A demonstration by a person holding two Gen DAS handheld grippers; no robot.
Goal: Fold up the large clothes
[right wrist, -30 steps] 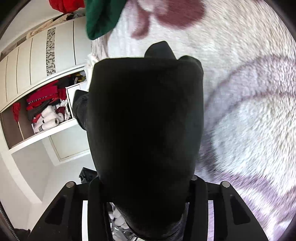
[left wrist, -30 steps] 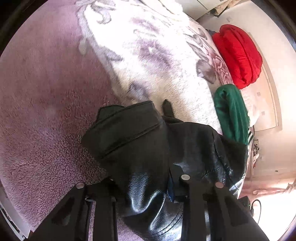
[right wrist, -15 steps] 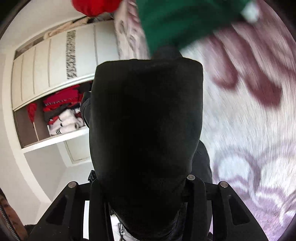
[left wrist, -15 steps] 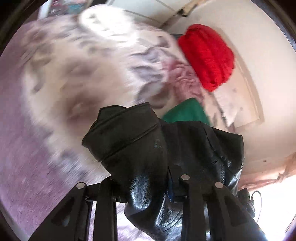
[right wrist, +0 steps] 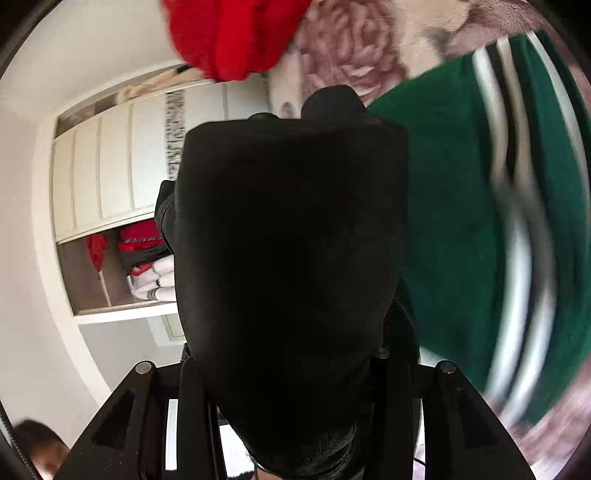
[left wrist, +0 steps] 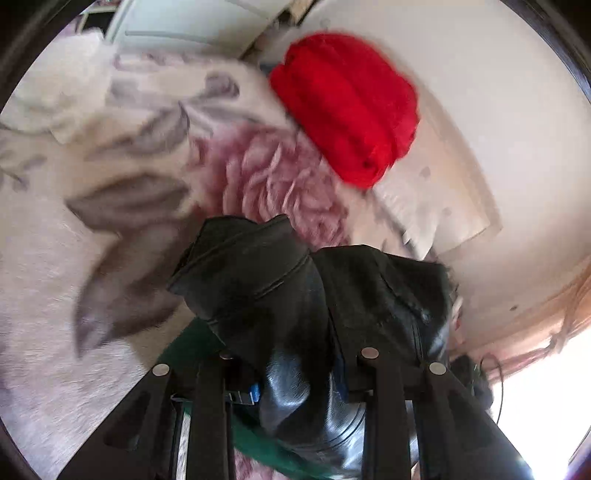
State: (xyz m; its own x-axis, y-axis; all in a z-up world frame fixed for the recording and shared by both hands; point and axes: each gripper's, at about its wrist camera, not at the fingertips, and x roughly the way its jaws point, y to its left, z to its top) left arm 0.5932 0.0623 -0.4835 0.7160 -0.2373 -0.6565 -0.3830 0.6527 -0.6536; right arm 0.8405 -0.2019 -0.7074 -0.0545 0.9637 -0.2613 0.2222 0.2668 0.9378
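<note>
A folded black leather jacket is bunched between the fingers of my left gripper, which is shut on it and holds it above the bed. My right gripper is shut on the same black jacket, which fills the middle of the right wrist view and hides the fingertips. A folded green garment with white stripes lies just under and to the right of the jacket; its edge shows under my left gripper.
A folded red garment lies on the floral fleece blanket beyond the jacket, near the wall; it also shows in the right wrist view. A white wardrobe with an open shelf of clothes stands left.
Both grippers have carried the black jacket forward over the bed toward the green and red garments. The green garment now lies beneath the jacket and the red one is closer.
</note>
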